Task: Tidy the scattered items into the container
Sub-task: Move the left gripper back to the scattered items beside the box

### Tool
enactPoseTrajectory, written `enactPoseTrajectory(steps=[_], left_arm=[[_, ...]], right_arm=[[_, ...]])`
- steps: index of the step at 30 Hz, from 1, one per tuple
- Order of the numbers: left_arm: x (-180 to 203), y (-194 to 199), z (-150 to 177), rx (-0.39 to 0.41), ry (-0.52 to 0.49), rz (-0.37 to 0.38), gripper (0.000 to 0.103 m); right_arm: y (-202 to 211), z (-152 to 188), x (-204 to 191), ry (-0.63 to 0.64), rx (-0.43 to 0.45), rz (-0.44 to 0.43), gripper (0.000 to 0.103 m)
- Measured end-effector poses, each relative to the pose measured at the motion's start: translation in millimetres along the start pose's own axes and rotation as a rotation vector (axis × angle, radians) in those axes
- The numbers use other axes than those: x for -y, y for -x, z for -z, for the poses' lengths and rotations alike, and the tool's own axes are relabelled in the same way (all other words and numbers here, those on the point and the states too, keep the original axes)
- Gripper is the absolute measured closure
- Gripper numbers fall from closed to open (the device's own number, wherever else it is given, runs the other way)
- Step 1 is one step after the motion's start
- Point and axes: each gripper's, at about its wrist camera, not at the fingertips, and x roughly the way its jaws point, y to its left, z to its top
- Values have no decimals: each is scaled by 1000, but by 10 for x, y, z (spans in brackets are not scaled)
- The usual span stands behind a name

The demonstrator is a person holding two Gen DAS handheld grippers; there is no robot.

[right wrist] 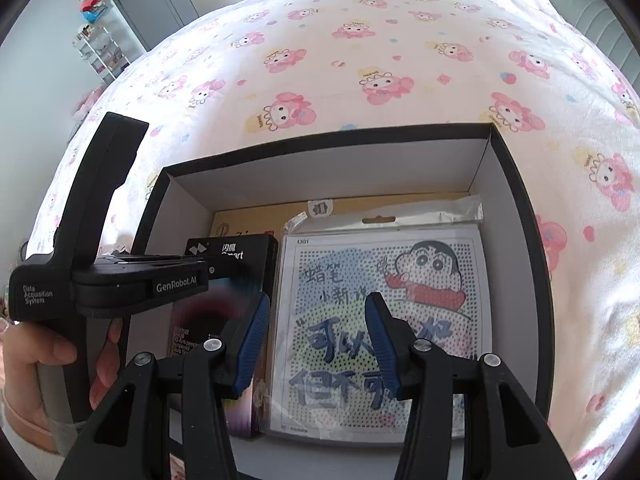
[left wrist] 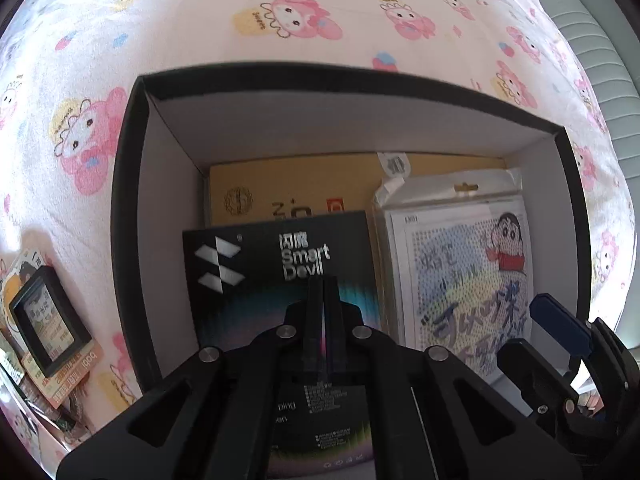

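Below the right gripper, whose blue pads stand spread with nothing between them, a cartoon sheet in a clear bag lies flat inside the black box. Beneath the left gripper, its fingers pressed together and empty, a dark carton rests in that box, just left of the sheet.

Both views are bright with daylight; the pink-and-white cartoon-print bedsheet is washed pale, most strongly toward 1 o'clock in the right wrist view; the black cardboard box with white inner walls casts a soft shadow over its inner wall at 9 o'clock; fisheye bending curves its rim, and dark vignette fills the corners; the black screen-protector carton shows smeared lettering; the near gripper arms at 6 o'clock are soft.
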Motion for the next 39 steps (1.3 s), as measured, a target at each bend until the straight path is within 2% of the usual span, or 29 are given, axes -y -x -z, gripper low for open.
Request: enactPoseTrajectory(steps=[3,7,10,13,16,20,24,33,39], left_arm=[[89,130,229,37,-16,-19,86],[234,482,606,171,-47,-61,65],[296,796,891,275,-51,-57,63],[270,1117,1132,368,-68,-46,54],[276,1376,1398,432,-85,-37,54],[255,1669,1639,502,-96,-82,54],[241,1804,1902,540,-105,-108,54],[-25,1946,2322,541,-121,-158,54],[-320,1985,2519,547,-62,-201,55]], right_arm=[[74,99,-47,3,-1,-18,58],[431,218,-123,9,104,10,57],[682,324,-216,22,162,35,57],[873,459,-311,34,201,32,57],[1059,620,-413,45,240,33,57],[1197,819,-529,48,282,33,57],[1300,1005,-612,35,302,22,57],[1397,1320,-961,95,305,-10,57],[1304,1425,-1272,154,281,-30,57]])
